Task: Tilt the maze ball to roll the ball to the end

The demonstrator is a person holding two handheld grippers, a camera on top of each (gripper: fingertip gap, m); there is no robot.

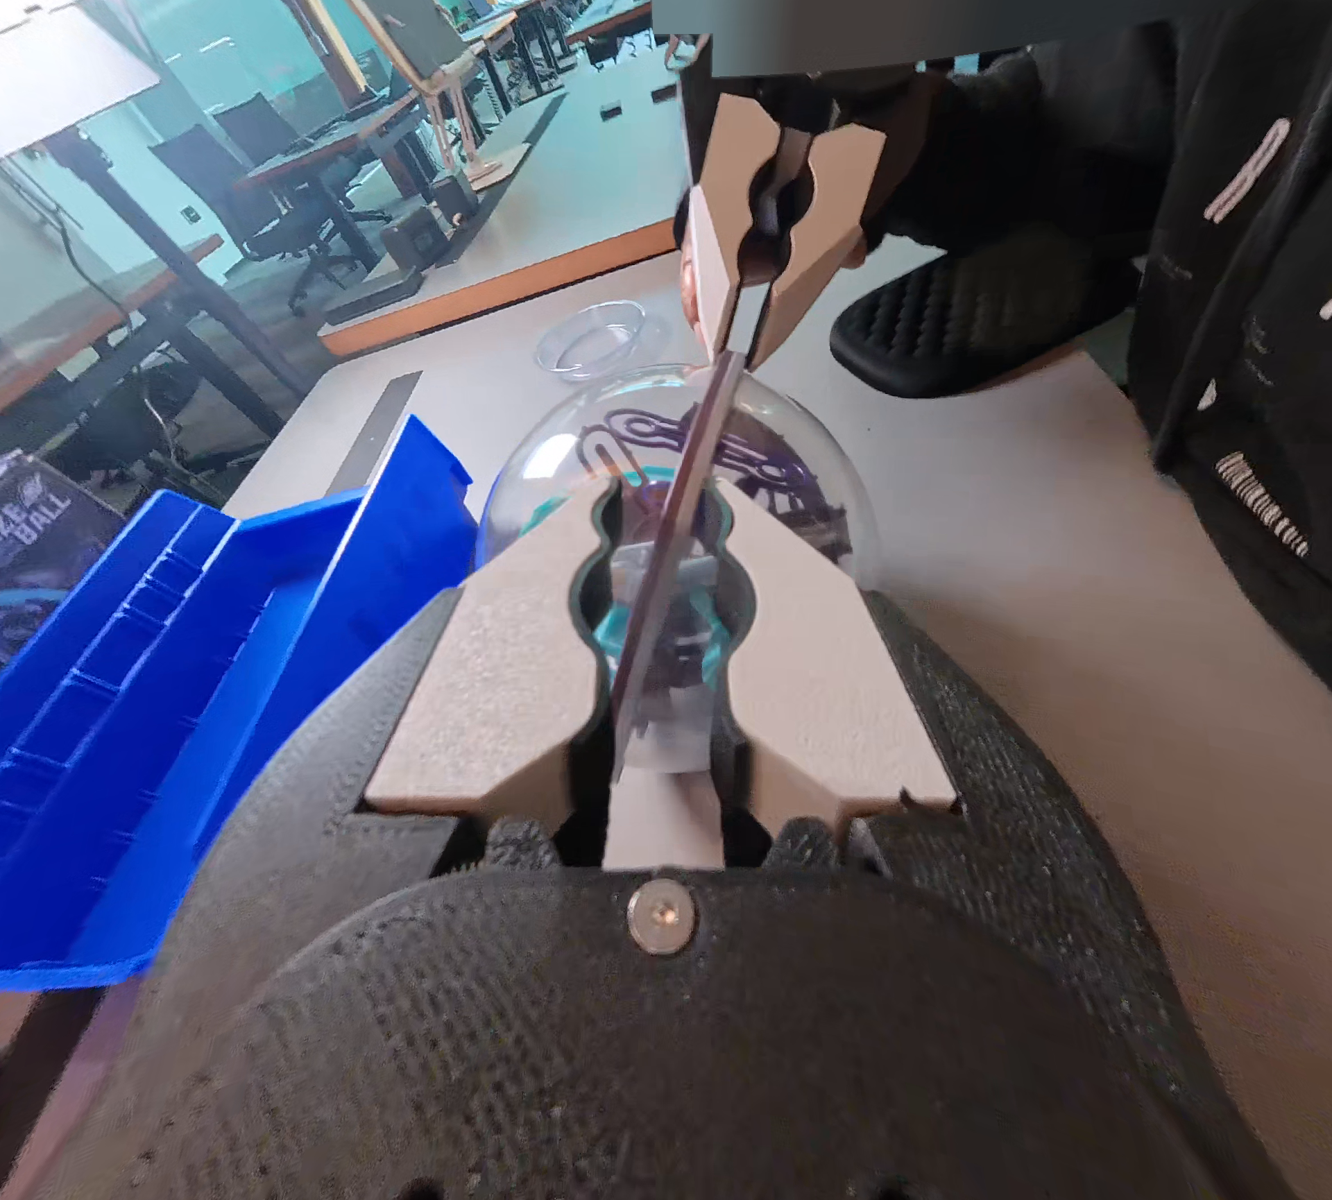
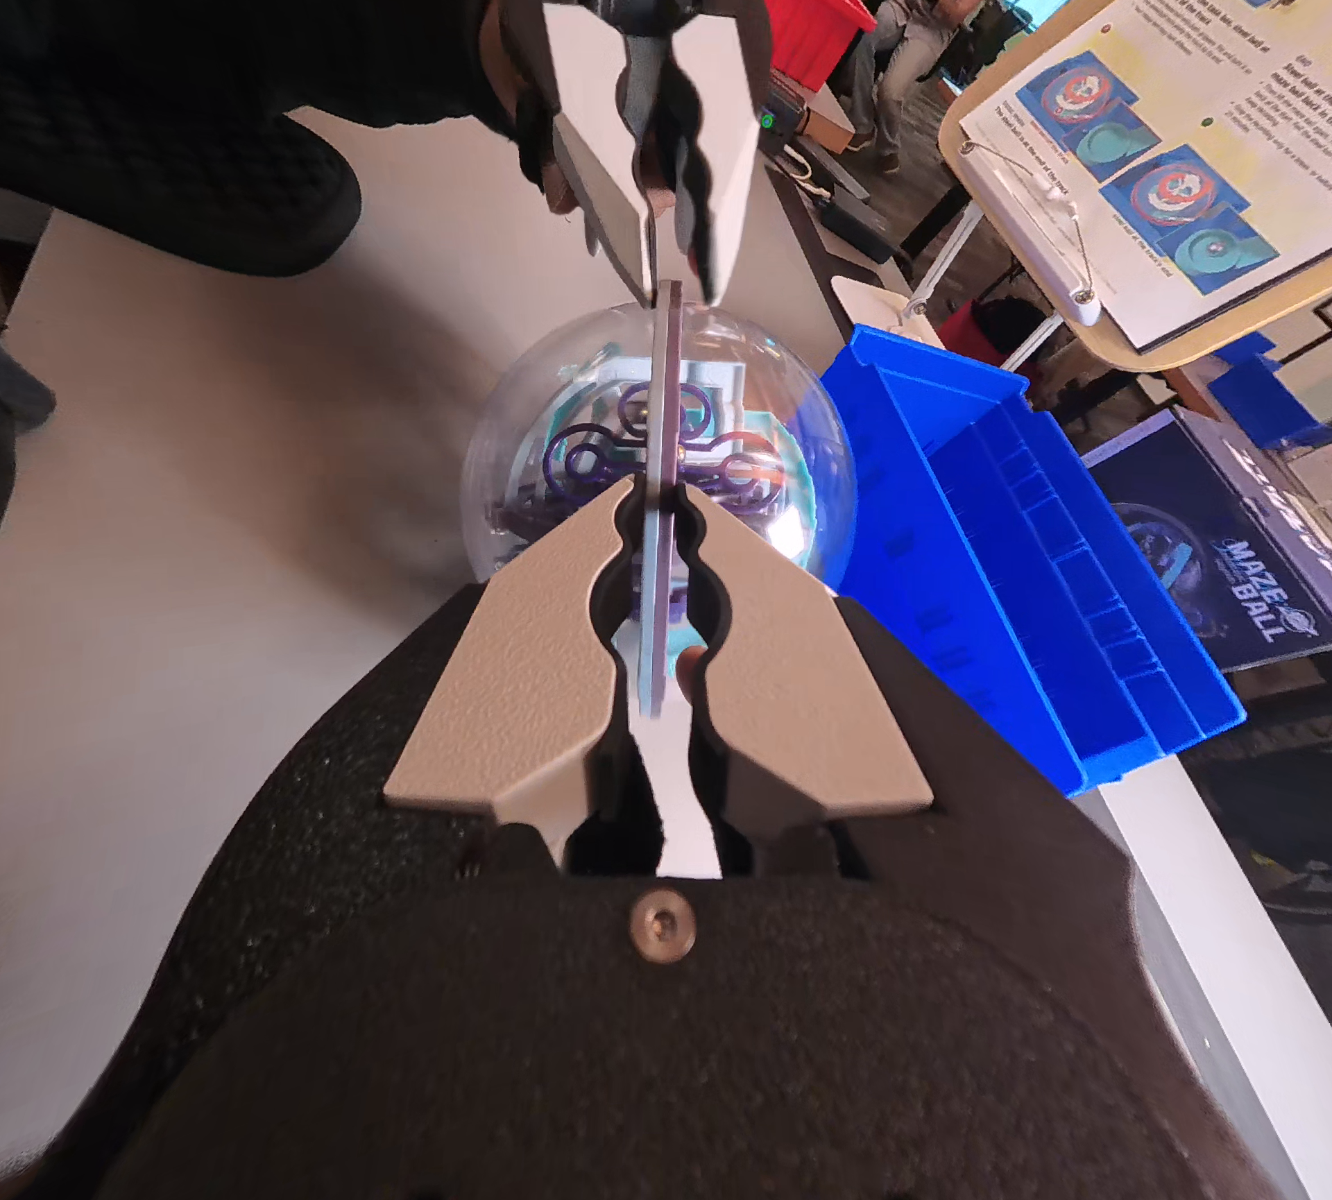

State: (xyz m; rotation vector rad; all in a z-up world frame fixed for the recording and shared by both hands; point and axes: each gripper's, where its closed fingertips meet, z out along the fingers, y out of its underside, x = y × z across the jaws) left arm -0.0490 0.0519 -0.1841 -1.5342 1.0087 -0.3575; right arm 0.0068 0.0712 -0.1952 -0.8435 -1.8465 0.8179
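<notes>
While both grippers hold the maze ball (image 2: 649, 445) above the table (image 2: 216, 517), the task looks to me only in its middle part, not finished. I take the blue bin (image 2: 1009, 553) as landmark: the maze ball hangs just beside its open side, touching or almost touching its corner; I cannot tell which. A thin flat ring (image 2: 667, 416) runs around the clear sphere, and this ring is what the two grippers take.

Inside the sphere I see purple tracks and teal parts. A small dark round thing sits on a purple loop just beside the ring, in the upper part of the sphere; it may be the ball, but I cannot say this surely. Where the end of the track is, I also cannot tell, so how much rolling is left stays a guess.

The right gripper (image 2: 659, 589) is clamped on the ring at the near edge, its jaws almost closed with the thin ring between them. The left gripper (image 1: 659, 589) pinches the ring in the same way, on the opposite side of the sphere, farther from the bin's long wall.

A clear plastic dish (image 1: 595, 337) lies on the table beyond the sphere, away from the bin.
</notes>
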